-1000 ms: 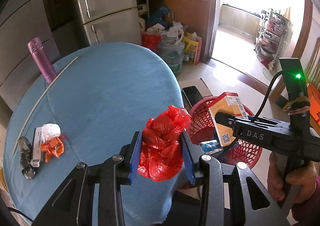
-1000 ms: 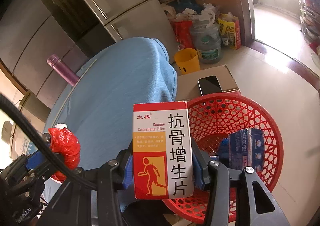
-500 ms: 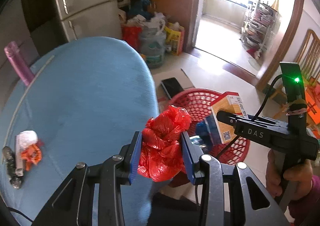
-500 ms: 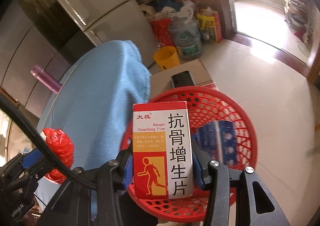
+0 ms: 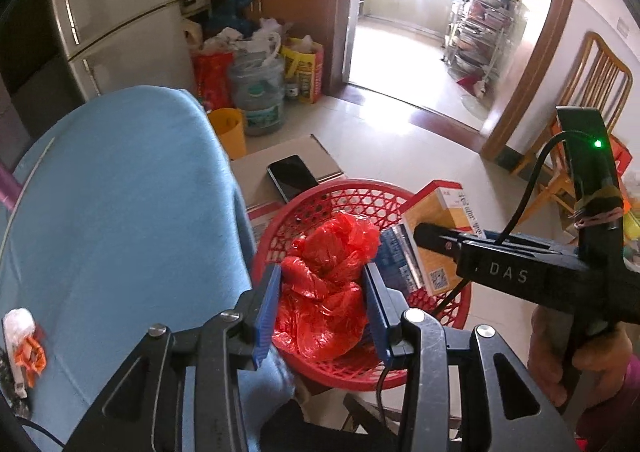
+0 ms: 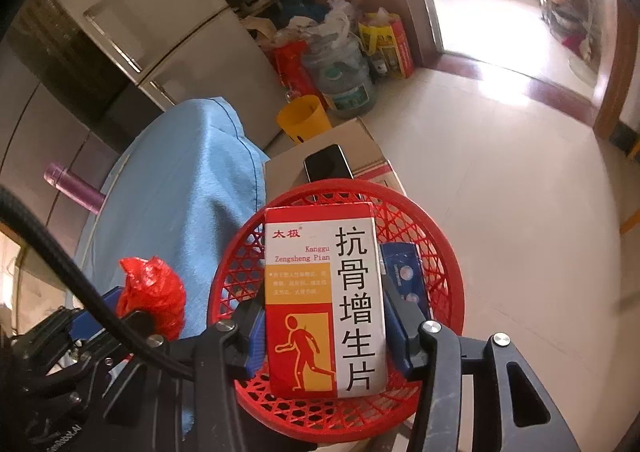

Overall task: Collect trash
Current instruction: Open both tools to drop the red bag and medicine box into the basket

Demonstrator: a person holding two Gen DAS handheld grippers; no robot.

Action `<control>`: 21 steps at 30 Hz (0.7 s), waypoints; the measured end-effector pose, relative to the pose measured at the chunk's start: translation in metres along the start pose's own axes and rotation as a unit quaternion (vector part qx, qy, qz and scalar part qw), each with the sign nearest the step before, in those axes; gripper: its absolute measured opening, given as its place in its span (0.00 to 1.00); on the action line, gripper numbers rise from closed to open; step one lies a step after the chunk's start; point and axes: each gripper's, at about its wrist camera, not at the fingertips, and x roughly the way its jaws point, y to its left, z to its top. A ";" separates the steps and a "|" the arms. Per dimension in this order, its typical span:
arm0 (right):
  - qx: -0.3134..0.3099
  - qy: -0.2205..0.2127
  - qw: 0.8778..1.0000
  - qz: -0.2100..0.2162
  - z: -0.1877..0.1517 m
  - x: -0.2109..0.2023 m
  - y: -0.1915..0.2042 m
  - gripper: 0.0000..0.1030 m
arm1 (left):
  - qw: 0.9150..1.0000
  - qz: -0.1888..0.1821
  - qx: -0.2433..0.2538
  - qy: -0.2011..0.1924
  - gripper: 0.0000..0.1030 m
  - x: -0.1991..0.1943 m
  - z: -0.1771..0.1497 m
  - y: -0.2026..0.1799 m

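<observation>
Red basket (image 6: 448,252) has a blue packet (image 6: 404,272) inside. L gripper (image 5: 322,304) clamps red bag (image 5: 324,292), R gripper (image 6: 326,328) clamps med box (image 6: 324,300), both over basket. Phone (image 5: 292,176) on carton behind, table (image 5: 120,212) beside.

Pale glossy floor tiles (image 6: 500,180) catch hard daylight pouring through the open doorway (image 5: 404,12). Left of that doorway stands a wooden cabinet (image 5: 288,0) with jars on top, then a two-door fridge (image 5: 116,20). Bags and a water jug (image 5: 258,96) crowd the cabinet's foot. Right of the doorway sits a wooden chair (image 5: 600,80).
</observation>
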 end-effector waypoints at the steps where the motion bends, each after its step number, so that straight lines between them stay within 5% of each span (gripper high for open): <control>1: 0.005 0.002 1.000 0.002 0.001 0.000 -0.003 0.52 | 1.000 -0.002 0.000 0.001 0.50 0.002 0.002 0.002; 4: 0.022 0.011 1.000 0.013 0.002 0.003 -0.010 0.55 | 1.000 -0.007 -0.003 -0.007 0.60 0.000 0.002 0.004; 11: 0.024 0.001 1.000 0.014 0.001 0.002 -0.007 0.61 | 1.000 0.012 -0.020 -0.021 0.60 -0.016 -0.008 0.020; 21: -0.009 0.012 1.000 0.025 -0.008 0.010 0.032 0.61 | 0.994 0.077 -0.075 -0.024 0.62 -0.057 -0.063 0.060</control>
